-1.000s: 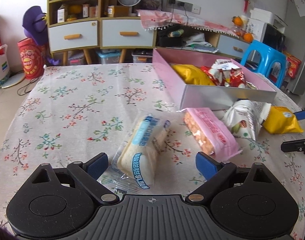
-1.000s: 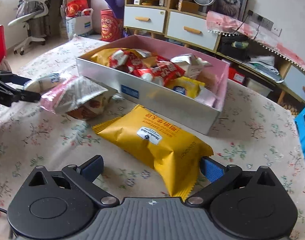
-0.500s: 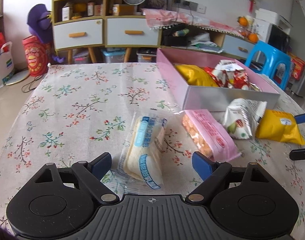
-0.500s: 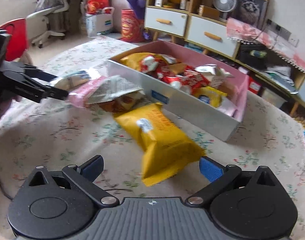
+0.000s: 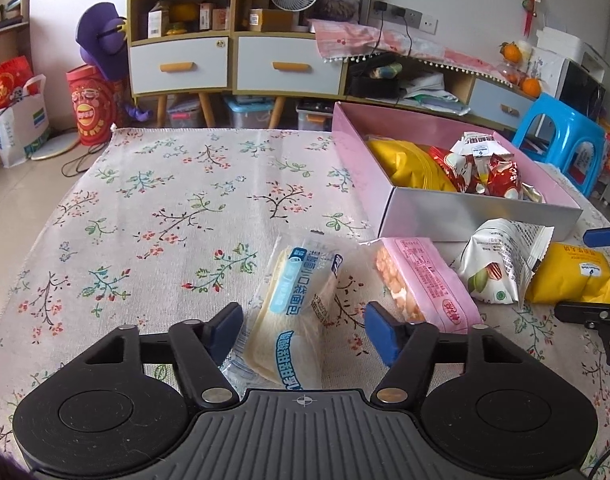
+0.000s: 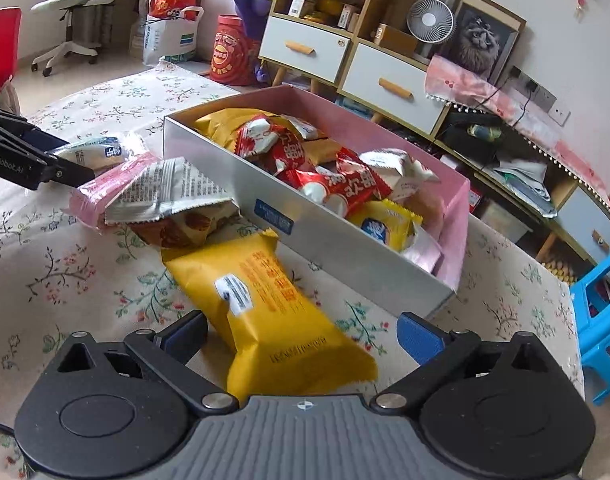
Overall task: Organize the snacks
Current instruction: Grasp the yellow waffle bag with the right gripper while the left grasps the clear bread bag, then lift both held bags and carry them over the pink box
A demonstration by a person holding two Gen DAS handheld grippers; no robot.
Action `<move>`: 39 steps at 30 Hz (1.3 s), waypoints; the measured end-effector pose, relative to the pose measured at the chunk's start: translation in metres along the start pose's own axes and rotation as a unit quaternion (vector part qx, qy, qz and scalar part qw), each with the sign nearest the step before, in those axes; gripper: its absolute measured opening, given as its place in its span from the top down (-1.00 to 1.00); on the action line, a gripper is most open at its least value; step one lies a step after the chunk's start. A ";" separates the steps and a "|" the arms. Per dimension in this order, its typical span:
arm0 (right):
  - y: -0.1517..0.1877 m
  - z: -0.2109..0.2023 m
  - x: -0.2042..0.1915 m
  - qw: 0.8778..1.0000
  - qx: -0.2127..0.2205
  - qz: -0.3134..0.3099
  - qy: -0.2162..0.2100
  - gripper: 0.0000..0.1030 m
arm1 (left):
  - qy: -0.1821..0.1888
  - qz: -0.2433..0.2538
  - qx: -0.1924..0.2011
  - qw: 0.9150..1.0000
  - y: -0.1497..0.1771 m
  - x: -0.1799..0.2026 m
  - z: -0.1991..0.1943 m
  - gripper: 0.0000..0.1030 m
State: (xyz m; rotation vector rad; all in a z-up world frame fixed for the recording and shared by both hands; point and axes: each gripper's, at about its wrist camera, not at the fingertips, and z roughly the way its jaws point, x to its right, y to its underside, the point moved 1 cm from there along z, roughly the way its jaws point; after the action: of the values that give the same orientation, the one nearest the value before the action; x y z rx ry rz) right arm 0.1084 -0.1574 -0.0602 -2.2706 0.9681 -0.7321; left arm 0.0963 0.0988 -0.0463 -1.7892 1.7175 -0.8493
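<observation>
A pink-lined box (image 5: 481, 212) holding several snack packs stands on the flowered tablecloth; it also shows in the right wrist view (image 6: 345, 248). My left gripper (image 5: 303, 334) is open, its jaws on either side of a clear-wrapped bread pack (image 5: 293, 312) lying on the cloth. A pink biscuit pack (image 5: 421, 284) and a silver nut pack (image 5: 501, 264) lie to its right. My right gripper (image 6: 301, 334) is open, its jaws on either side of a yellow pack (image 6: 273, 300) that lies flat in front of the box.
A blue stool (image 6: 601, 312) stands beyond the table's right edge. Cabinets with drawers (image 5: 233, 60) and a fan line the far wall. Bare tablecloth (image 5: 145, 208) stretches to the left of the box. The left gripper's arm (image 6: 29, 164) shows at the right wrist view's left edge.
The left gripper has moved forward around the bread pack. The right gripper has swung and closed in over the yellow pack, which now sits lengthwise between its jaws.
</observation>
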 end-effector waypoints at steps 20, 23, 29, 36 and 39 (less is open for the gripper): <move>-0.014 -0.013 -0.018 0.996 -0.046 0.020 -0.074 -0.05 | -0.015 -0.013 -0.009 1.000 -0.003 -0.001 -0.002 0.34; -0.011 -0.008 -0.021 0.997 -0.044 0.021 -0.061 -0.08 | -0.016 -0.012 -0.007 1.000 -0.002 0.000 -0.002 0.34; -0.006 -0.007 -0.012 0.993 -0.024 0.089 -0.071 0.34 | -0.009 -0.017 -0.007 1.000 -0.002 -0.001 -0.005 0.50; -0.004 -0.019 -0.011 0.992 -0.015 0.106 -0.061 0.38 | -0.005 -0.019 -0.002 1.000 -0.005 0.003 -0.014 0.66; -0.004 -0.027 -0.007 0.990 -0.012 0.121 -0.064 0.38 | 0.005 -0.031 -0.006 0.999 -0.006 0.003 -0.017 0.69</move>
State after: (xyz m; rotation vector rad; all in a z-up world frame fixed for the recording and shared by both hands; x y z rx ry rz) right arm 0.0886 -0.1574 -0.0405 -2.1405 1.1680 -0.4665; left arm 0.0876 0.0973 -0.0305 -1.8568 1.6845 -0.8771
